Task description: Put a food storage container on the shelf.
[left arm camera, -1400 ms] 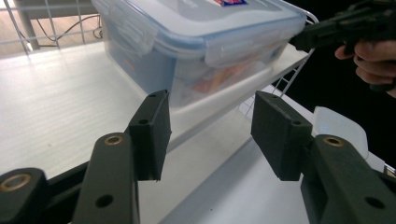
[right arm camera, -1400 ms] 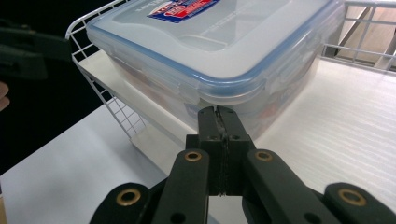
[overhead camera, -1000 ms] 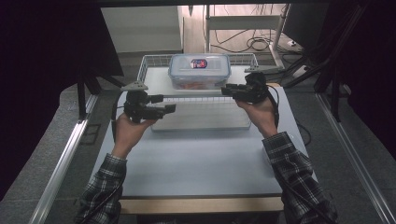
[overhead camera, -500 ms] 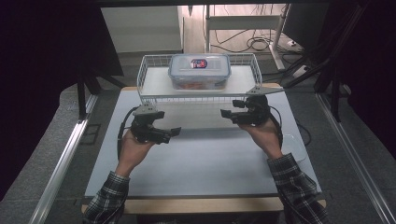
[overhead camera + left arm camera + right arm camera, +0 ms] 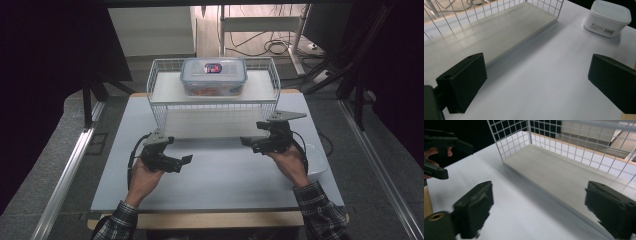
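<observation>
Wire rack (image 5: 212, 102) sits at the far middle of the white table (image 5: 220, 180), its long axis running nine to three across the high view, with a clear lidded food container (image 5: 214, 76) riding on its top shelf. Both hands are down in front of it now! Left gripper (image 5: 186, 160) hovers low over the table at about seven o'clock from the rack, jaws standing wide with nothing between them; in the left gripper view they frame bare tabletop. Right gripper (image 5: 246, 142) hangs at about five o'clock from the rack and closer to it, just beside the rack's near right leg, jaws likewise wide and empty. Both pairs have just been opening.

From either claw the rack lies up at twelve, so the next reach, by my reading, goes forward to the two short ends, one hand each. Right hand is nearer; left has farther to travel.

In the left gripper view a white lidded tub (image 5: 607, 18) stands on the table at roughly one o'clock, well apart from the jaws. In the right gripper view the rack's lower shelf (image 5: 564, 177) stretches ahead.

Against a second ago: the hands were up at the rack's front edge; they're now pulled back toward the person and lower. Rack and container haven't budged.
</observation>
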The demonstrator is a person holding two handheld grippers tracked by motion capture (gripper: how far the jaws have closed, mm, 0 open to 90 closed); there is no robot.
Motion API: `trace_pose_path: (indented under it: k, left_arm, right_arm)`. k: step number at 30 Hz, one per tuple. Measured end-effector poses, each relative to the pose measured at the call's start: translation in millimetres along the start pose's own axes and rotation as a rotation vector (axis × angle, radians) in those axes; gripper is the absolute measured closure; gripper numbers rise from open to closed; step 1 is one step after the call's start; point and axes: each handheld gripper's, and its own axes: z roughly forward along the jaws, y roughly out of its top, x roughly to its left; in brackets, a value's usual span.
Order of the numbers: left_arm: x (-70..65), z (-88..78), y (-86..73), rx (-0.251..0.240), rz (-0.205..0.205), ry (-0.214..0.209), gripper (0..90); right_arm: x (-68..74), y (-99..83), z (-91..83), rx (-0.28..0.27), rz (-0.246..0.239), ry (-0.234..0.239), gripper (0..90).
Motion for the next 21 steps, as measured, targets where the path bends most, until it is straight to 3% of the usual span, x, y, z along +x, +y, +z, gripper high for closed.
trace_pose_path:
  k: [5, 9, 17, 21]
  left_arm:
    - [-2.8, -0.1, -10.4, -0.013, -0.008, 0.010, 1.1]
    - [-9.5, -4.4, -16.4, -0.026, 0.015, 0.021, 1.2]
    - [-17.2, -6.7, -30.4, 0.011, 0.046, 0.038, 1.3]
    - [-20.2, -10.7, -38.5, 0.024, 0.059, 0.073, 1.7]
  right_arm:
    - [4.0, -8.0, 1.3, 0.013, -0.017, 0.002, 1.9]
    - [7.5, -19.0, 0.3, 0.004, 0.003, 0.014, 1.6]
    - [15.1, -42.8, -3.6, 0.026, 0.022, 0.019, 2.2]
    - [21.8, -53.9, -5.5, 0.033, 0.027, 0.021, 2.6]
